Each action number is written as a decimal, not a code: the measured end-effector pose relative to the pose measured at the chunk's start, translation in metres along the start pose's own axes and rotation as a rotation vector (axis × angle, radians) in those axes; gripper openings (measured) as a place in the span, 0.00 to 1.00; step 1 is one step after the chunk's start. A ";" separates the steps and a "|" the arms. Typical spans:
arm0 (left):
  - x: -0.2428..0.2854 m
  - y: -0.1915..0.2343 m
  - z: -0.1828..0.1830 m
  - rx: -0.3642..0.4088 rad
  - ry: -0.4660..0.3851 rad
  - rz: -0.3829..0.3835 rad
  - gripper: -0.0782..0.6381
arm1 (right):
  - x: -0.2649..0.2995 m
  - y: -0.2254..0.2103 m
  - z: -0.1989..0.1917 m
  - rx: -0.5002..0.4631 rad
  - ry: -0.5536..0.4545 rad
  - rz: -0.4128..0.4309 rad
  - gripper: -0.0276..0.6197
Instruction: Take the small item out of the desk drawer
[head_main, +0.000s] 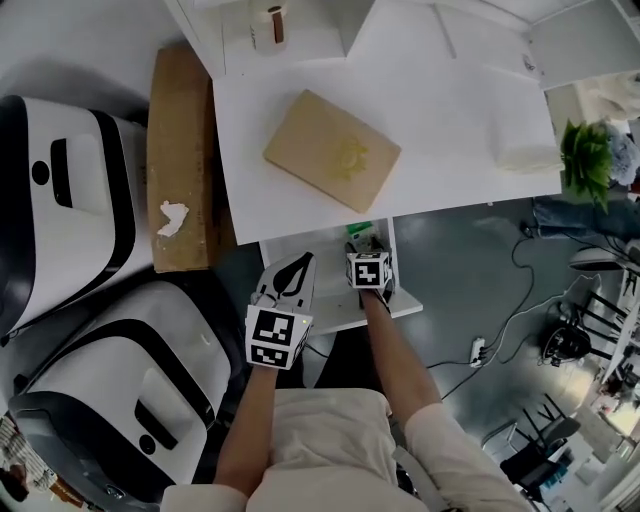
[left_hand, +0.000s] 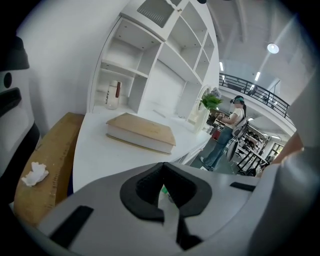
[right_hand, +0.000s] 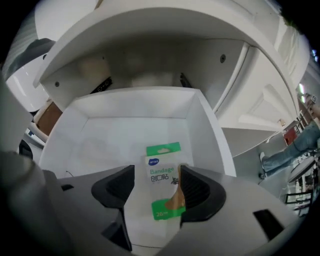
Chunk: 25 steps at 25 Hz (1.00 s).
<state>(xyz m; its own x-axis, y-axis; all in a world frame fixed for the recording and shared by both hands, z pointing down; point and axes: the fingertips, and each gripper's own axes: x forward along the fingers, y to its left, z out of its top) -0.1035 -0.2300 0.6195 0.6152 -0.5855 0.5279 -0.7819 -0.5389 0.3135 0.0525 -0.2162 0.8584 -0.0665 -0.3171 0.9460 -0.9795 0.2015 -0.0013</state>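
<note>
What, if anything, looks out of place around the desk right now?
A crumpled white tissue lies on the cardboard box beside the desk, loose litter. The book sits skewed to the desk's edges. Nothing looks spilled or broken.

grippers: two, the left gripper and the right gripper
desk: one
drawer: one
bandage packet: one
book: one
cardboard box: one
crumpled tissue: one
white-and-black machines: two, the upper machine and the lower machine
green plant: one
bottle: one
shelf unit: one
person in the background: one
power strip: one
ceiling lamp: one
</note>
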 end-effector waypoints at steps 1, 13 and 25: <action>0.000 0.004 -0.002 -0.001 0.005 0.004 0.13 | 0.005 0.000 -0.005 0.014 0.017 -0.006 0.52; 0.012 0.022 -0.001 -0.010 0.009 0.019 0.13 | 0.007 0.029 0.007 -0.054 0.024 0.036 0.54; 0.021 0.018 -0.013 -0.006 0.044 0.008 0.13 | 0.023 0.011 0.003 -0.213 0.056 -0.017 0.62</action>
<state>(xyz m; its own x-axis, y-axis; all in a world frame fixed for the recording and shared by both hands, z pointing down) -0.1062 -0.2443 0.6467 0.6042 -0.5623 0.5646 -0.7873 -0.5306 0.3141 0.0400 -0.2244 0.8792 -0.0337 -0.2711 0.9620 -0.9176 0.3898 0.0777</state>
